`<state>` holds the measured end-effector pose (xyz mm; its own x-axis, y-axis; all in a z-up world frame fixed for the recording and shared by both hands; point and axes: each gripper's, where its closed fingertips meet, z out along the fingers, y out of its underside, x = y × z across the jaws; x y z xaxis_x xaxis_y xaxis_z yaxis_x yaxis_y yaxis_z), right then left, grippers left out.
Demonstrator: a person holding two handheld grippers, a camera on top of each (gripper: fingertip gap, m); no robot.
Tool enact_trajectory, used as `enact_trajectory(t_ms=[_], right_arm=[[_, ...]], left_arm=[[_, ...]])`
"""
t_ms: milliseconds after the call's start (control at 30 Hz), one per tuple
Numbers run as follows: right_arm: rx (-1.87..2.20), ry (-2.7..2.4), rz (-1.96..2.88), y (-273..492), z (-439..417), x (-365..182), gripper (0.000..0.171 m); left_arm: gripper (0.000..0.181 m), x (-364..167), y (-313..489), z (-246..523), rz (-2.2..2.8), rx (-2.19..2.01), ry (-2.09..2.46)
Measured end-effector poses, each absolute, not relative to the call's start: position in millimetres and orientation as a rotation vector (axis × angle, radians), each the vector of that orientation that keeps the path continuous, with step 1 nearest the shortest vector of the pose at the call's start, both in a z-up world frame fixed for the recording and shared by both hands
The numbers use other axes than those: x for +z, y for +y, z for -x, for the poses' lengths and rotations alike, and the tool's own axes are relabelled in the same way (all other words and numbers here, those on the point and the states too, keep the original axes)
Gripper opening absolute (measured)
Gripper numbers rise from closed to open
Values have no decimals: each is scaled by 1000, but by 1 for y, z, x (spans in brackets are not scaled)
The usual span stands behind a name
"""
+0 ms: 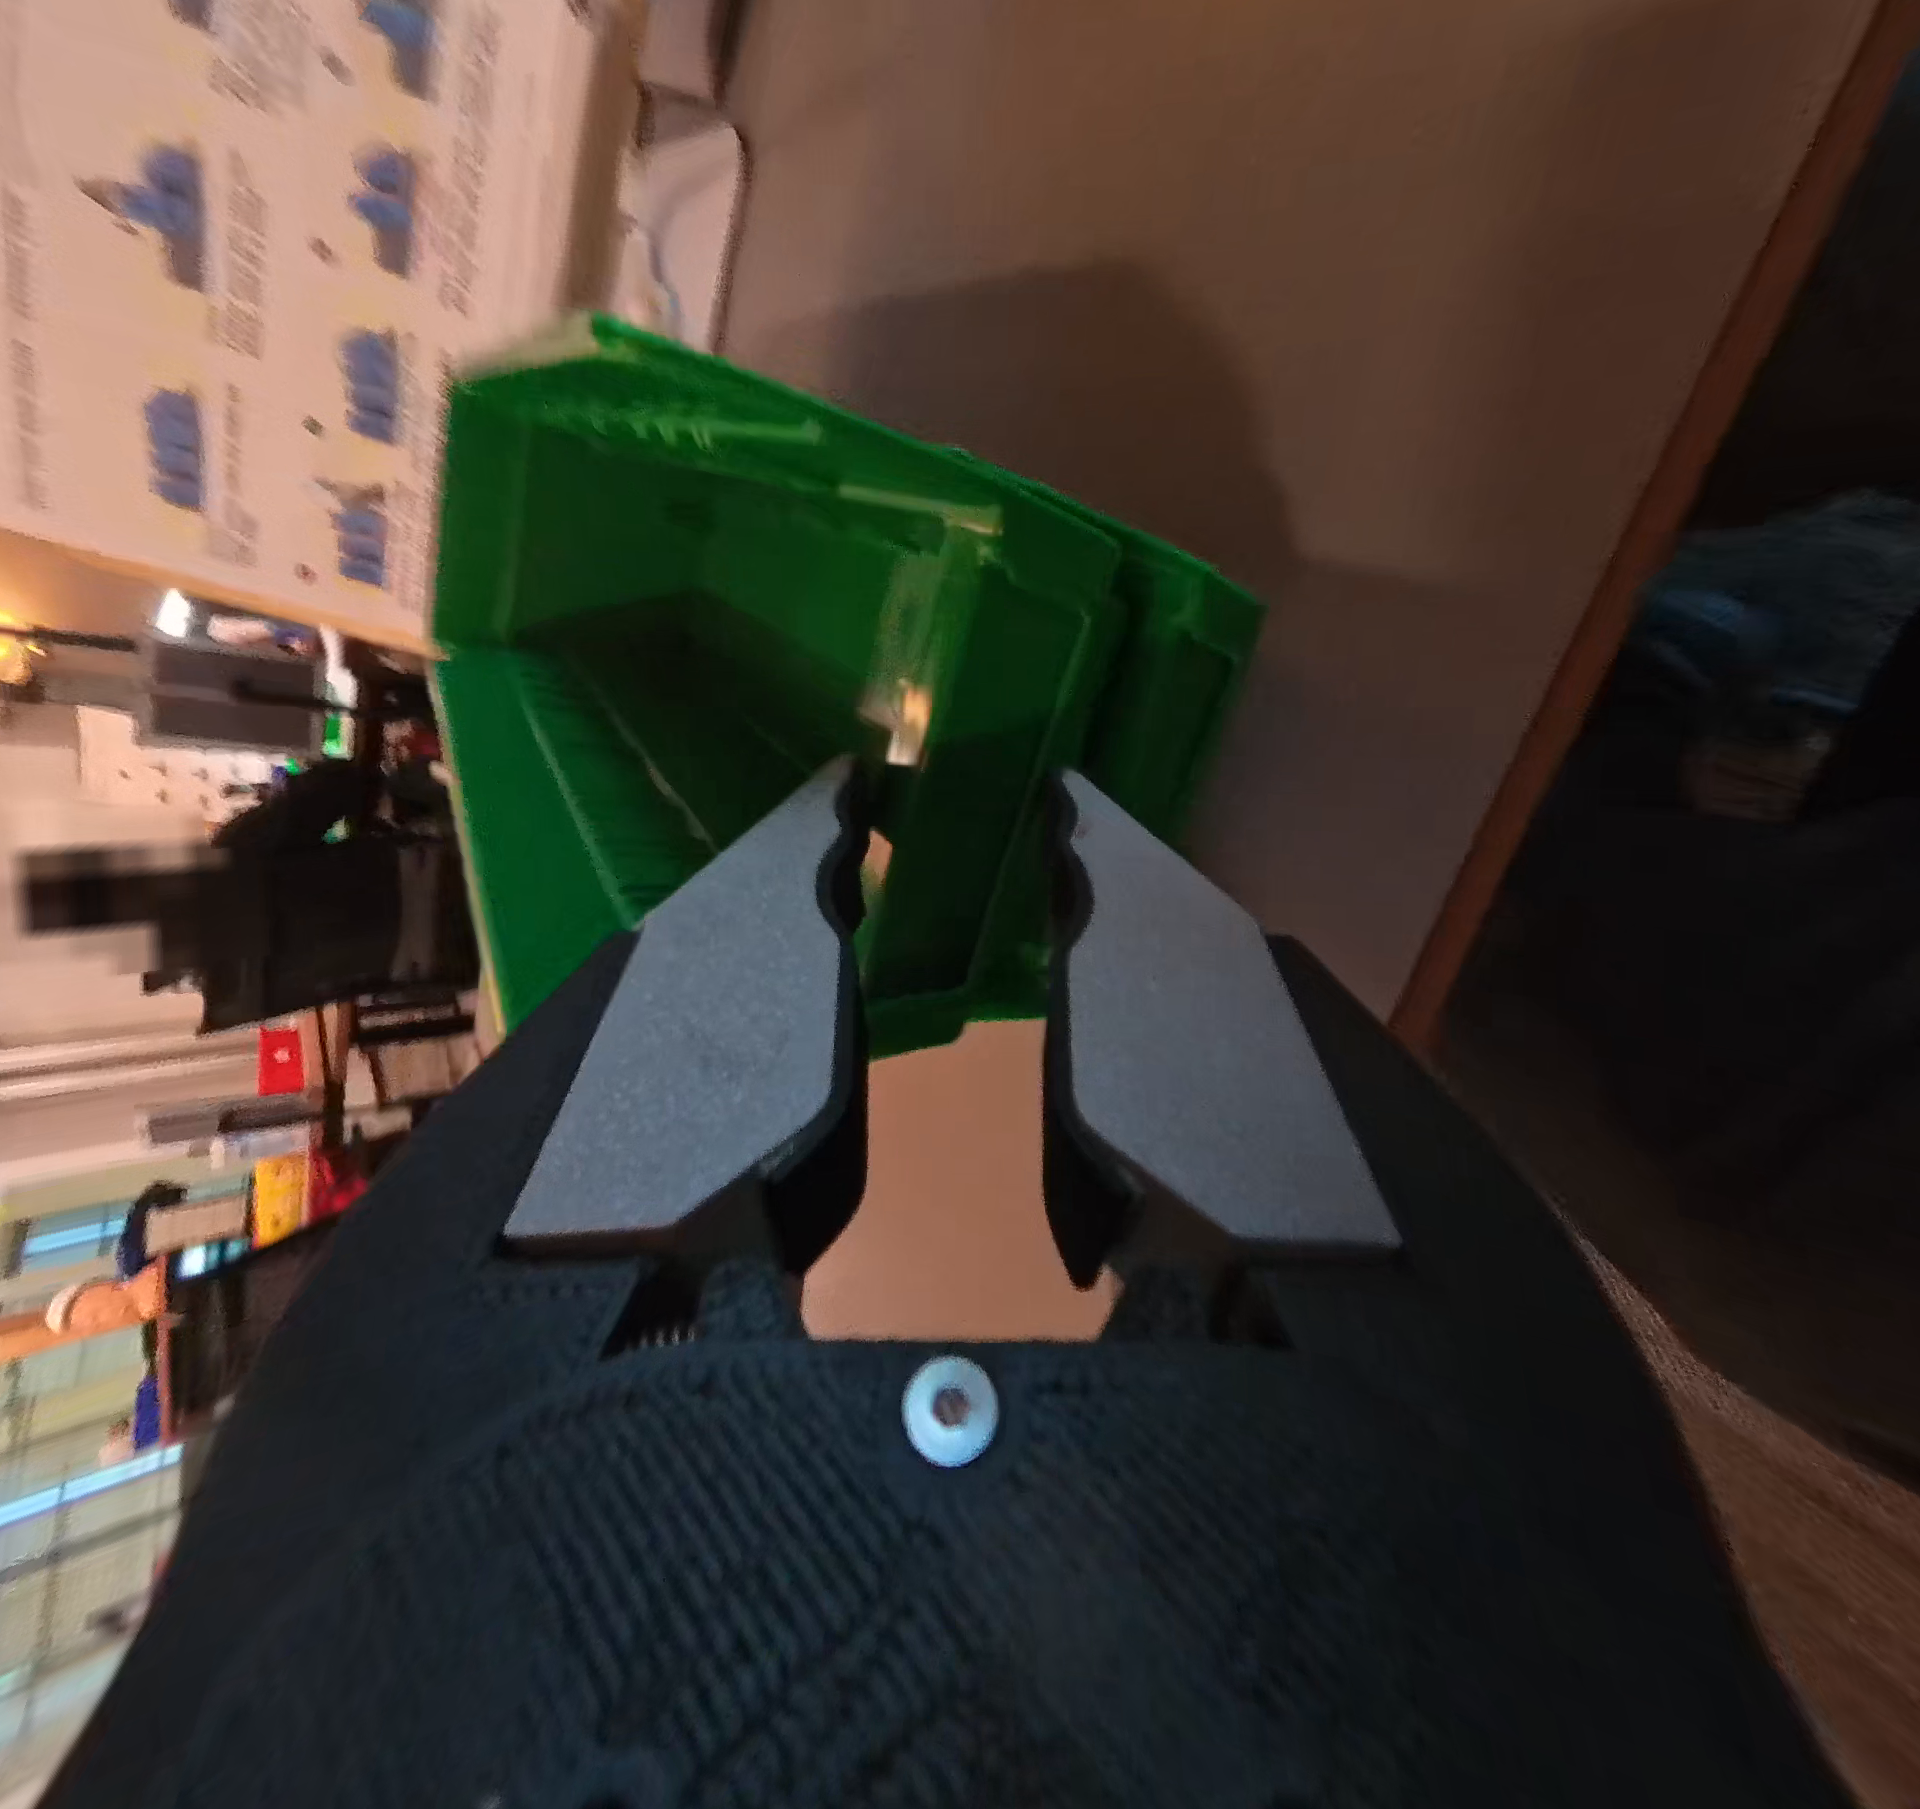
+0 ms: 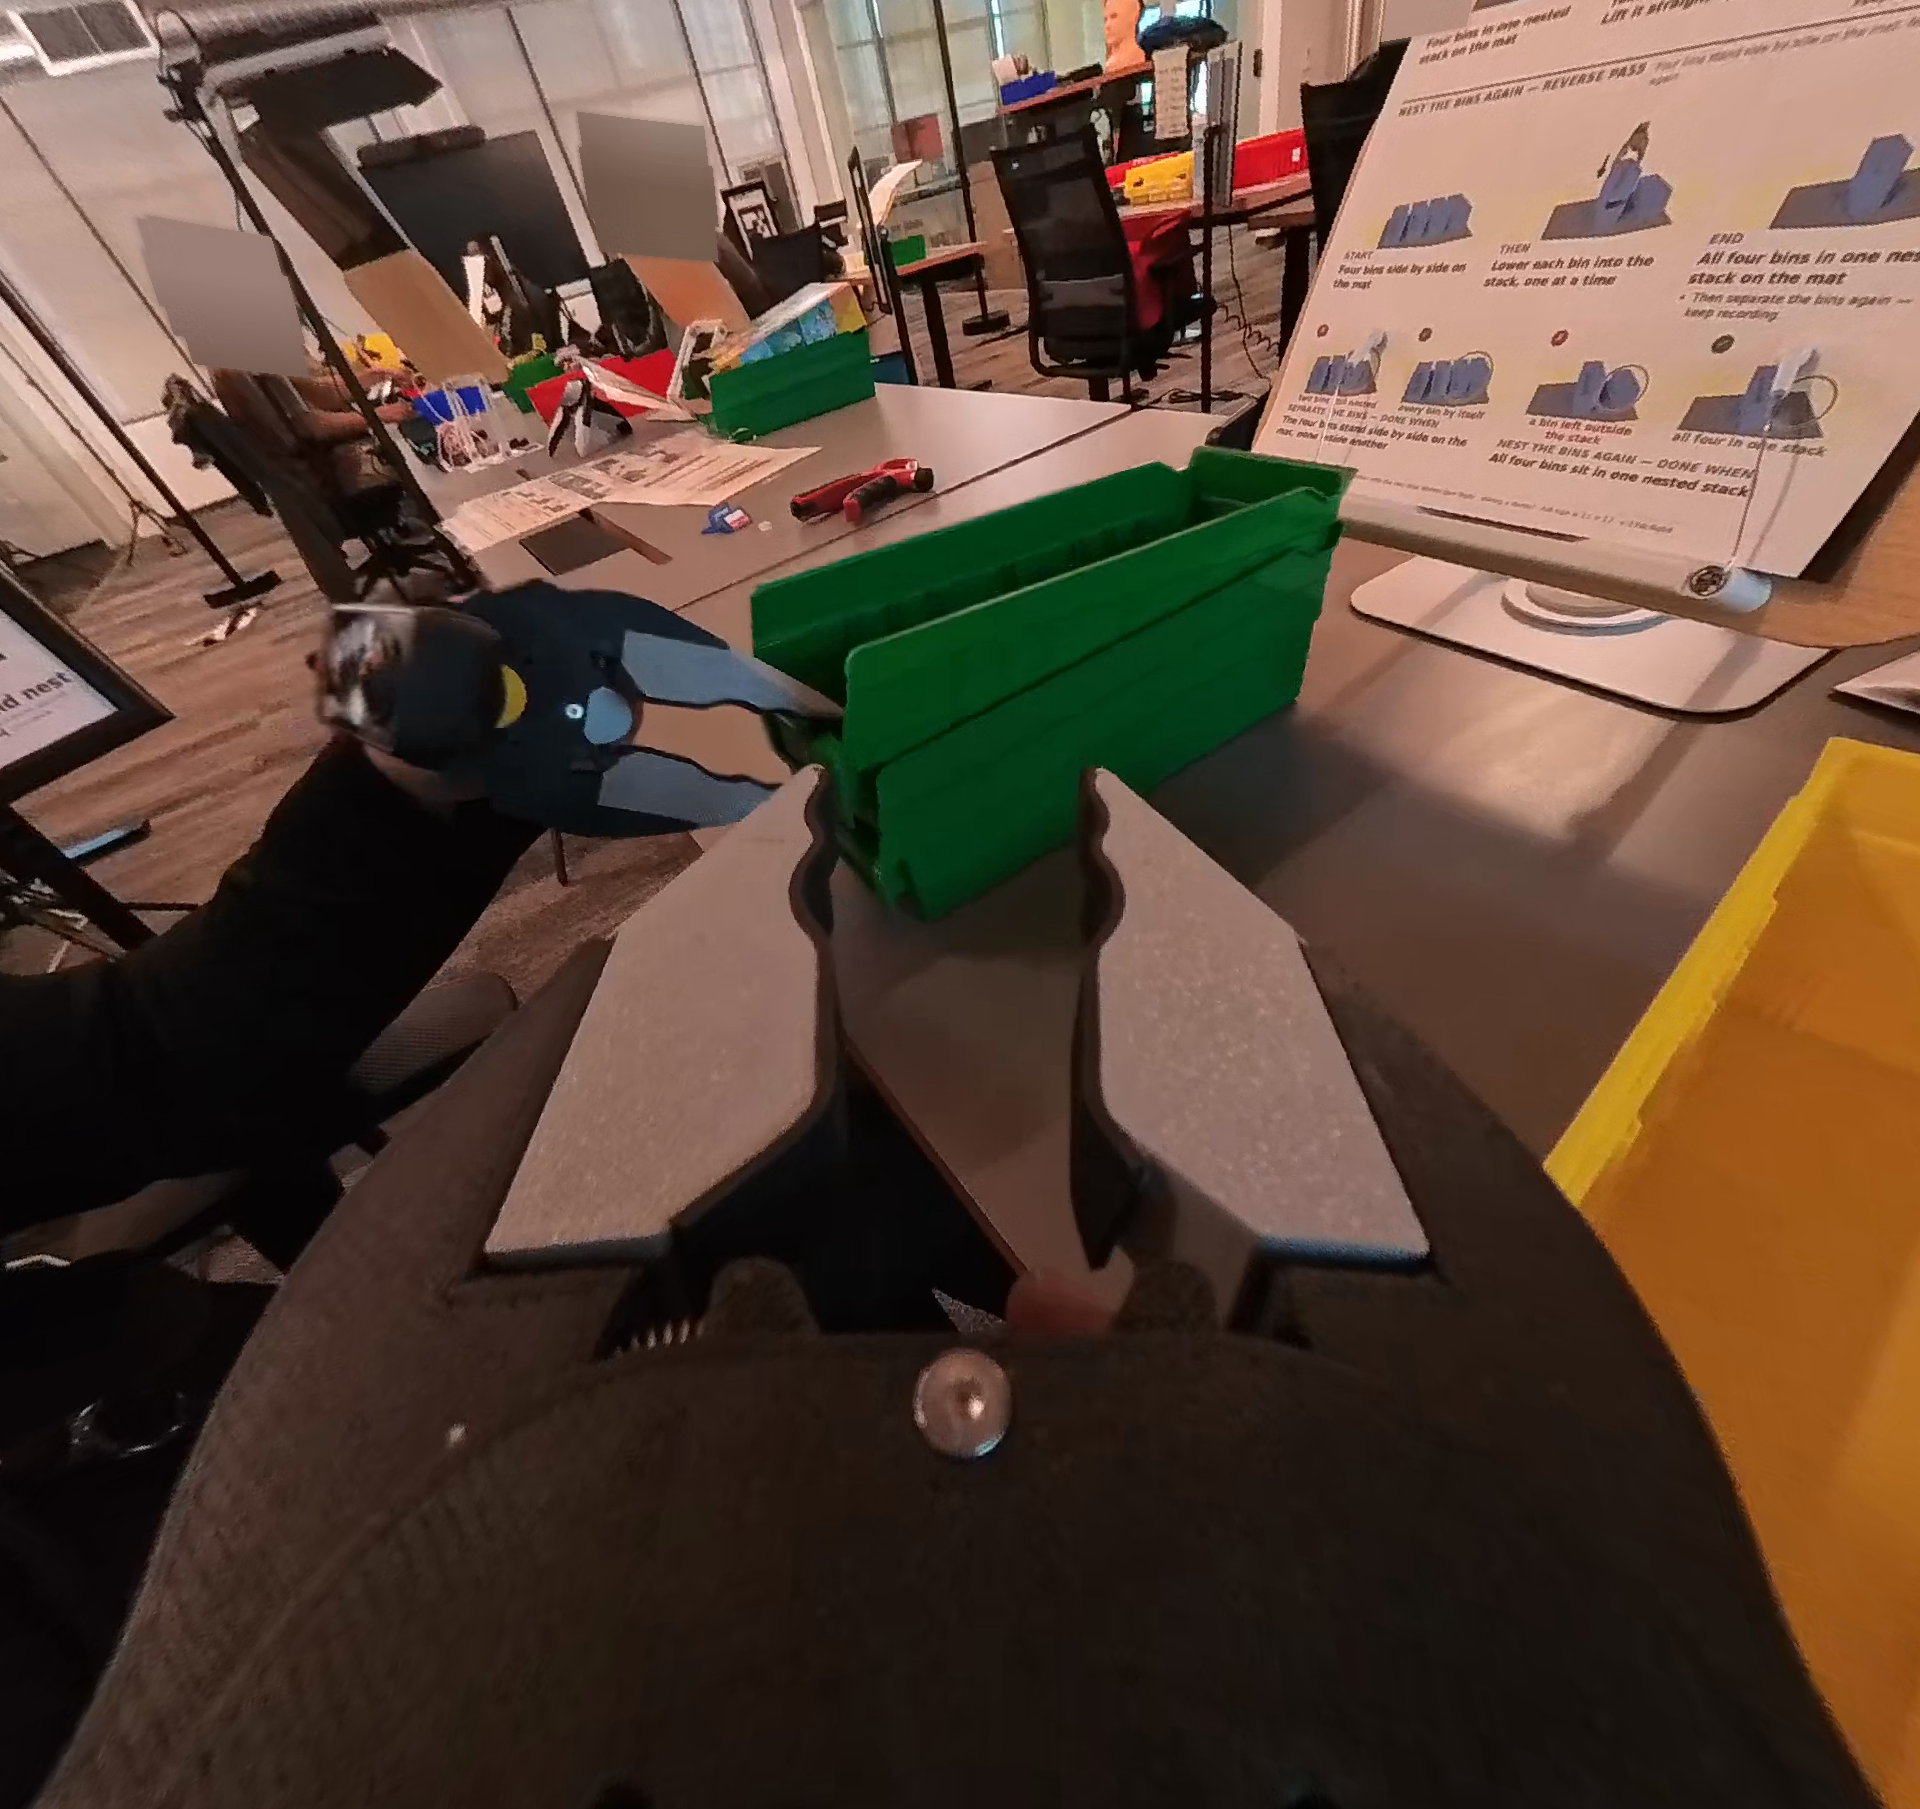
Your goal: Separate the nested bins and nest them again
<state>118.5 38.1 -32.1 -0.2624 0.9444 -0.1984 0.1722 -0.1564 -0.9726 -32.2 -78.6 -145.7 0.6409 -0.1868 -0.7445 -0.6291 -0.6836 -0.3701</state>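
A stack of nested green bins (image 2: 1091, 658) lies on the grey table (image 2: 1403, 824). The uppermost bin looks tilted up out of the ones below. In the left wrist view the bins (image 1: 727, 564) fill the middle, blurred. My left gripper (image 1: 951, 798) is shut on the near end wall of the top bin, one finger inside and one outside. It also shows in the right wrist view (image 2: 779, 741), at the stack's left end. My right gripper (image 2: 956, 793) is open and empty, just short of the stack's near end.
A yellow bin (image 2: 1766, 1136) stands at the right near the table's front. An instruction board (image 2: 1610, 253) on a stand stands behind the stack. Red pliers (image 2: 862, 497), papers and another green bin (image 2: 790, 388) lie on the far table. The table edge runs left of the stack.
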Motion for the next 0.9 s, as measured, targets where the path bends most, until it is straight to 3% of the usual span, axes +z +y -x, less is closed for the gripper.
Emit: enact_trajectory(t_ms=[33, 233, 533, 900], right_arm=[[1485, -1441, 1312, 38, -119, -32, 43], [1485, -1443, 1307, 36, -119, -30, 43], [1512, -1449, 1316, 37, -122, -31, 44], [1539, -1454, 1297, 39, -129, -25, 44]], left_arm=[[32, -146, -79, 36, 2234, 929, 607], [31, -134, -84, 22, 2237, 460, 376], [38, -83, -106, 29, 2078, 291, 203], [40, -99, -87, 11, 2289, 158, 507]])
